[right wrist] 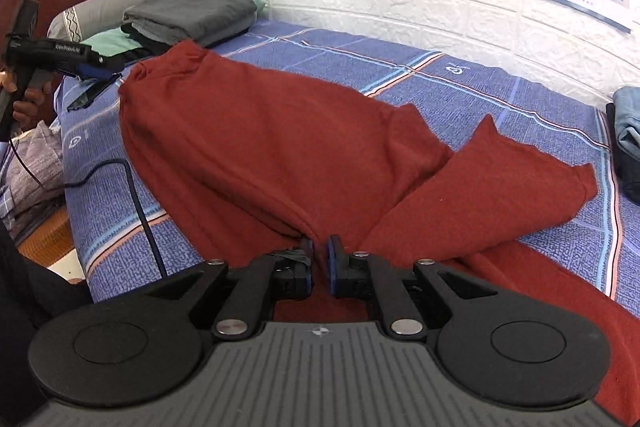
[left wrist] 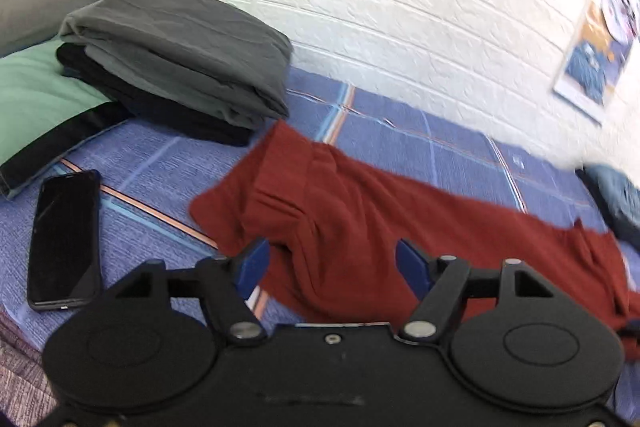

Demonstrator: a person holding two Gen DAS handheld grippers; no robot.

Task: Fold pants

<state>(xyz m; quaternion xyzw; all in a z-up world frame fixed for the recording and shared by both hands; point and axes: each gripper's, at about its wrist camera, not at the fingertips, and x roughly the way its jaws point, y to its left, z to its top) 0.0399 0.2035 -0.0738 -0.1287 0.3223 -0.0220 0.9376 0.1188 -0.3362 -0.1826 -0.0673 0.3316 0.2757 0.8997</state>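
The right tool sits at the lower centre of the right wrist view, its blue pads pressed nearly together on a fold of the red pants, pinching the cloth where it rises to the fingertips. From that pinch the pants spread upward and leftward across the bed, the waistband end reaching toward the upper left of the frame, while one leg is doubled over toward the right side with its hem near the bed's right part.

The left tool occupies the lower centre of the left wrist view with its blue fingers spread wide, nothing between them, hovering over the near edge of the pants. In the right wrist view the same tool appears at the far left edge, held in a hand above the bed's corner.

Left of the spread tool a black phone lies flat on the blue checked sheet. Beyond it, upper left, a stack of folded grey and black clothes rests partly on a green pillow. A white brick-patterned wall runs behind the bed.
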